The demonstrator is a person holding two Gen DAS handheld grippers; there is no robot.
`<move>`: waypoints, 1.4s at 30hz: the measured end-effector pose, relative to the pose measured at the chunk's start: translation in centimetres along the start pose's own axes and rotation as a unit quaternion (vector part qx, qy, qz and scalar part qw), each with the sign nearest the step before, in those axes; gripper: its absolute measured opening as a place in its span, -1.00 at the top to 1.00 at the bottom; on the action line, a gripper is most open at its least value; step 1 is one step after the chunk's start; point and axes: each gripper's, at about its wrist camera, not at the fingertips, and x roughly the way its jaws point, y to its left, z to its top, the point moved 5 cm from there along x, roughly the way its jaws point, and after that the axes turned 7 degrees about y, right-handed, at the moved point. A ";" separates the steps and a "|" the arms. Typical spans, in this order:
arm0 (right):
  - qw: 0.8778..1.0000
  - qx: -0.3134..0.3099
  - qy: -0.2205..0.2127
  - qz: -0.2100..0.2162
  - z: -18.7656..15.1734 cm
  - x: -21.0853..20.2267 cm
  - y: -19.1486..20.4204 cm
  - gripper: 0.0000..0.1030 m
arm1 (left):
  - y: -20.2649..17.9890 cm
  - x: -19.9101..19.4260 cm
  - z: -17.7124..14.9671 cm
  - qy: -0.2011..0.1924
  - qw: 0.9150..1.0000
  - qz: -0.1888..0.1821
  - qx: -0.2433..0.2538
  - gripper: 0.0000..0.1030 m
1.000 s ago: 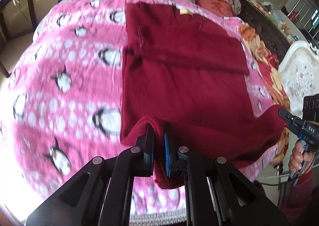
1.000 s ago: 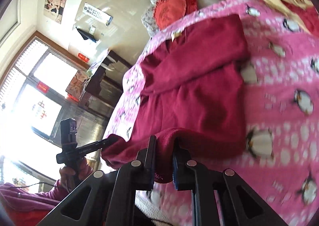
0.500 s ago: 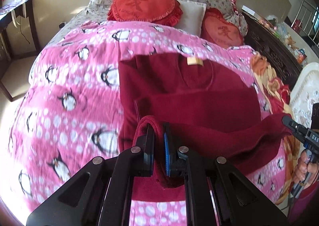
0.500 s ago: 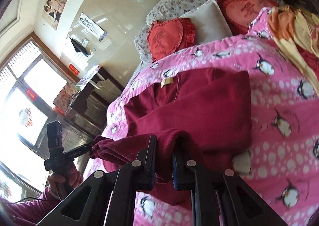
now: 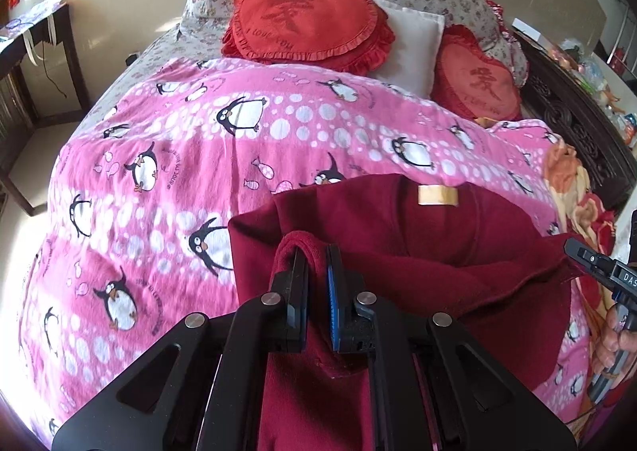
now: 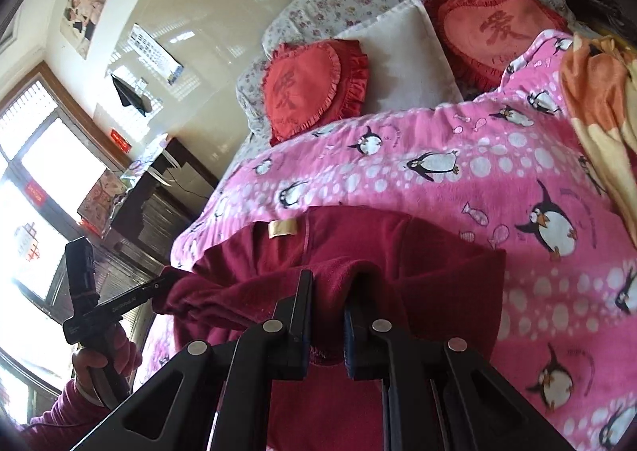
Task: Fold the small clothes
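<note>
A dark red fleece garment (image 5: 458,251) lies on a pink penguin blanket (image 5: 159,180), its collar and tan label (image 5: 437,196) pointing toward the pillows. My left gripper (image 5: 316,251) is shut on the garment's bottom hem at one corner, lifted and carried over the body. My right gripper (image 6: 328,279) is shut on the other hem corner of the garment (image 6: 418,251). In the left wrist view the right gripper (image 5: 573,248) shows at the right edge with the hem stretched to it. In the right wrist view the left gripper (image 6: 163,281) shows at the left, held by a hand.
Two red heart cushions (image 5: 302,28) (image 5: 477,80) and a white pillow (image 5: 410,48) lie at the head of the bed. An orange patterned blanket (image 6: 597,92) lies on the right side. A dark wooden desk (image 5: 36,40) stands left of the bed.
Both grippers have carried the hem up the bed toward the collar. The garment's lower half now lies doubled over its upper half, and the pillows have come into view.
</note>
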 end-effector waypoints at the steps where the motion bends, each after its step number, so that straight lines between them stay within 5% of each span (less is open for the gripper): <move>1: 1.000 0.008 0.009 0.001 0.4 0.8 -0.6 0.78 | 0.2 0.7 0.3 0.006 1.000 -0.007 -0.005 0.87; 8: 0.999 0.032 0.002 0.030 3.3 1.7 -2.6 0.74 | 1.0 2.5 2.3 0.027 0.999 -0.040 -0.026 0.85; 12: 0.999 0.030 -0.019 0.009 3.7 -0.5 -2.5 0.09 | 0.5 2.6 2.2 0.046 0.998 -0.033 0.000 0.75; 15: 0.997 0.051 -0.064 0.017 3.5 -3.6 -3.0 0.09 | -0.1 1.7 1.7 0.038 0.998 -0.034 0.023 0.53; 16: 0.996 0.046 -0.070 0.028 3.1 -4.3 -2.7 0.09 | -0.1 1.3 1.7 0.031 0.999 -0.036 0.026 0.33; 17: 0.996 0.034 -0.071 0.031 2.5 -4.7 -2.1 0.09 | -0.1 0.7 1.7 0.013 0.999 -0.032 0.027 -0.08; 19: 0.998 0.000 -0.066 0.018 1.4 -4.6 -0.4 0.10 | 0.0 -0.5 2.0 -0.023 0.999 -0.029 0.022 -0.41; 24: 0.998 -0.064 -0.013 0.006 -0.5 -0.4 2.9 0.11 | -0.5 -0.9 2.0 -0.031 0.999 -0.039 0.014 -0.41; 30: 0.994 -0.091 0.004 -0.058 0.1 4.2 2.8 0.11 | -1.1 1.8 2.1 -0.027 0.998 0.035 0.038 -0.41; 34: 0.991 -0.037 -0.036 -0.119 2.6 3.8 -1.4 0.11 | 0.7 5.3 3.0 -0.016 0.997 0.072 0.012 -0.41; 42: 0.992 0.044 -0.031 -0.113 3.4 5.4 -6.9 0.15 | 2.6 7.3 3.5 -0.011 0.998 0.059 -0.029 -0.45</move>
